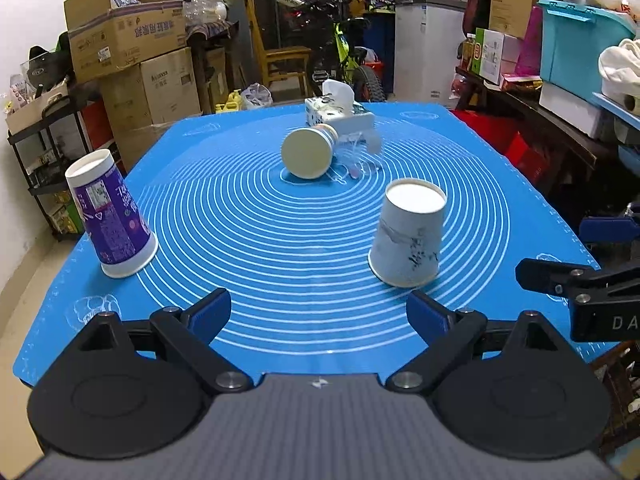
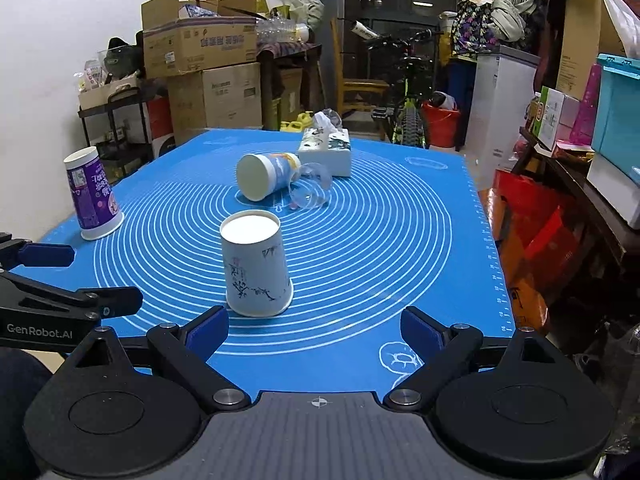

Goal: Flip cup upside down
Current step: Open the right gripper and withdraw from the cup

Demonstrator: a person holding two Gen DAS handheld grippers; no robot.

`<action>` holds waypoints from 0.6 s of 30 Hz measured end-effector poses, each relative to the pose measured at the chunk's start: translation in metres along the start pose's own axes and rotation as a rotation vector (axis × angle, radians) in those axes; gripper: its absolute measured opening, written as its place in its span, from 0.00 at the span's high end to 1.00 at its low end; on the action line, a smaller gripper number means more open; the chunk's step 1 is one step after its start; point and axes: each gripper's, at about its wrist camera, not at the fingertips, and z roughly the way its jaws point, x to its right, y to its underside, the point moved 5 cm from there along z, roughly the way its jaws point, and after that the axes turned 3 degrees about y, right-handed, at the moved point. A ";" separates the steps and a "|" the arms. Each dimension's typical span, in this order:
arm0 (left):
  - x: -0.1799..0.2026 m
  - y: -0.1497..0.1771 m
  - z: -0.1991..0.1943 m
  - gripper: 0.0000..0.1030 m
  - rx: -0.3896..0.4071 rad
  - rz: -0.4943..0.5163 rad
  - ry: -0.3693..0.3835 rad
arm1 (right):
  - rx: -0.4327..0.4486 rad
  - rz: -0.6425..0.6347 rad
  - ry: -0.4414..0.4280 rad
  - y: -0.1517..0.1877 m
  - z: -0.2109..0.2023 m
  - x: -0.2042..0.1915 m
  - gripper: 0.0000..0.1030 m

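A white paper cup (image 1: 408, 236) with ink drawings stands upside down on the blue mat (image 1: 280, 264), just beyond my open, empty left gripper (image 1: 319, 314). It also shows in the right wrist view (image 2: 256, 262), just ahead and left of my open, empty right gripper (image 2: 315, 330). A purple cup (image 1: 110, 216) stands upside down at the mat's left edge, also in the right wrist view (image 2: 93, 194). A blue-and-white cup (image 1: 309, 151) lies on its side at mid-mat, its base toward me, with a clear plastic cup (image 2: 310, 188) lying beside it.
A tissue box (image 1: 340, 114) sits at the mat's far side. The right gripper's fingers (image 1: 560, 280) reach in at the right of the left wrist view. Cardboard boxes, a bicycle, a fridge and cluttered shelves surround the table.
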 end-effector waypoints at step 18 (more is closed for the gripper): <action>0.011 0.002 -0.008 0.09 0.007 0.009 0.008 | -0.021 -0.012 -0.001 0.009 -0.005 0.000 0.10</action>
